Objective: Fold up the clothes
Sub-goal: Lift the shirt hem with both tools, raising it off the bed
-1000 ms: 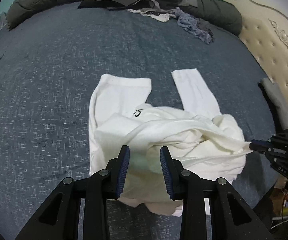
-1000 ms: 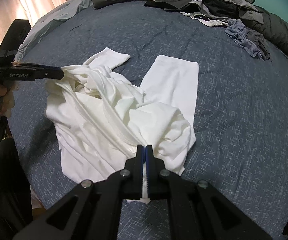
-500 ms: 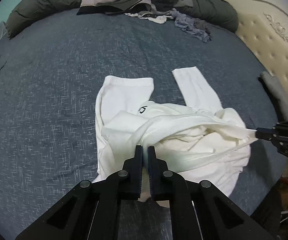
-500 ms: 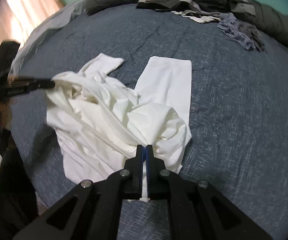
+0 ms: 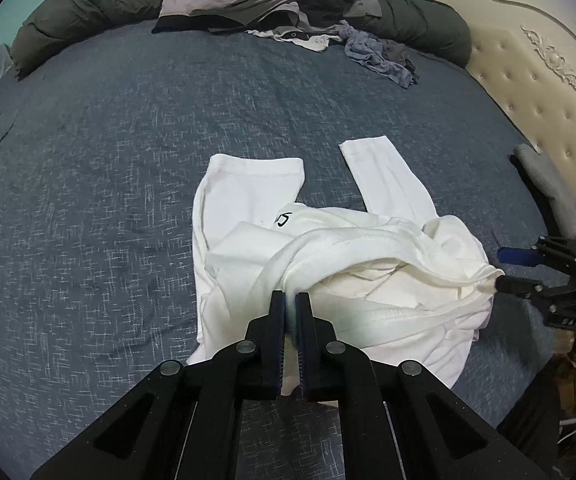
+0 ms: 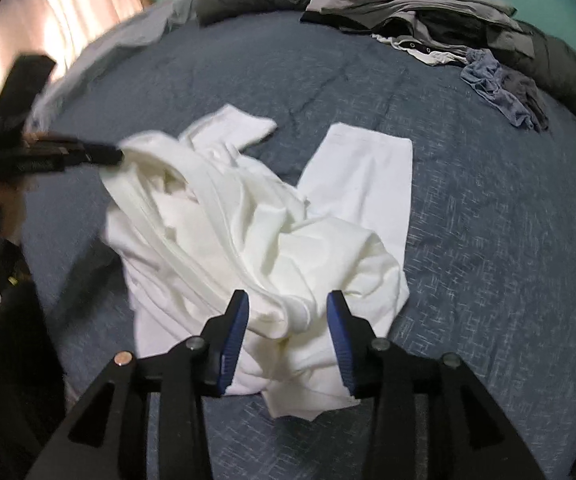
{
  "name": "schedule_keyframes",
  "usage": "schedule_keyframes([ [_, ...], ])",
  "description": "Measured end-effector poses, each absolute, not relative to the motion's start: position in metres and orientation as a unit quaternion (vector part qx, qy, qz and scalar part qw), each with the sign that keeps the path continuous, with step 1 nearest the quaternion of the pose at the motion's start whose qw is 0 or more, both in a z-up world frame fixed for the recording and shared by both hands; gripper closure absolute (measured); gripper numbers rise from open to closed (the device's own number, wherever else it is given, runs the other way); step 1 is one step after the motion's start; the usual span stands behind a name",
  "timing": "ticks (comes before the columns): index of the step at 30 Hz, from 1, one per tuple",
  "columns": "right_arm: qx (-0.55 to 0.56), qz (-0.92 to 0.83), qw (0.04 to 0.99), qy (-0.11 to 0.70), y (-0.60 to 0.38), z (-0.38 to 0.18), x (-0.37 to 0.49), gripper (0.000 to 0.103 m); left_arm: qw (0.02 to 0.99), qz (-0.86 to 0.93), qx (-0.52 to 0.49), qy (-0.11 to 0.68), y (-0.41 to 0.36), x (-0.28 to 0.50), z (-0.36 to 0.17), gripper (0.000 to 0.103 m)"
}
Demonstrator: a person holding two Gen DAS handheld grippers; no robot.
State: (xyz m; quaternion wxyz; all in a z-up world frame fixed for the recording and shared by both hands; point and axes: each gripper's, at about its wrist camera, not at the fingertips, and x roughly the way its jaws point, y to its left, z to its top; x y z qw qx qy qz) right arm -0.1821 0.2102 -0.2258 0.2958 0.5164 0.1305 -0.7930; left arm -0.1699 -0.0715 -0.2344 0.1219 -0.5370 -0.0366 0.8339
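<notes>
My right tongs (image 6: pixel 288 336) have just opened, releasing the white garment (image 5: pixel 368 264) bunched on the bed (image 5: pixel 107 160); left tongs (image 5: pixel 291 308) now pinch its fabric. I'm regripping mid-fold.

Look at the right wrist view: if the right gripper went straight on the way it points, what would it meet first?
Probably the white garment: its bunched folds lie between and just beyond the open right gripper. Depth is unclear, but nothing else shows in that line before the cloth.
</notes>
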Motion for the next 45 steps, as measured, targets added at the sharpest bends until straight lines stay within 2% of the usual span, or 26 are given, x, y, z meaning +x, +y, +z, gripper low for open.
schedule_keyframes([
  [6,0.524,-0.785,0.285,0.170,0.203,-0.241,-0.181,0.062,0.125,0.832,-0.539,-0.036,-0.071,-0.169,-0.237,0.098],
  [7,0.527,-0.784,0.282,0.169,0.204,-0.243,-0.181,0.066,0.126,0.832,-0.540,-0.036,-0.071,-0.169,-0.238,0.098],
  [8,0.527,-0.784,0.281,0.169,0.204,-0.244,-0.181,0.082,0.126,0.832,-0.539,-0.036,-0.071,-0.169,-0.238,0.098],
  [9,0.527,-0.784,0.279,0.170,0.204,-0.245,-0.181,0.089,0.127,0.833,-0.537,-0.037,-0.071,-0.169,-0.238,0.098],
  [11,0.526,-0.786,0.278,0.169,0.206,-0.244,-0.180,0.094,0.128,0.835,-0.534,-0.037,-0.072,-0.169,-0.236,0.099],
  [15,0.500,-0.809,0.270,0.152,0.212,-0.221,-0.180,0.097,0.126,0.846,-0.517,-0.028,-0.073,-0.167,-0.220,0.099],
  [19,0.463,-0.836,0.257,0.142,0.221,-0.176,-0.182,0.100,0.121,0.860,-0.495,-0.033,-0.076,-0.165,-0.190,0.099],
  [30,0.333,-0.901,0.245,0.135,0.230,0.002,-0.158,0.100,0.114,0.916,-0.385,-0.018,-0.075,-0.142,-0.023,0.100],
  [45,0.161,-0.953,0.201,0.162,0.243,0.243,-0.087,0.100,0.096,0.971,-0.216,0.020,-0.063,-0.068,0.231,0.100],
])
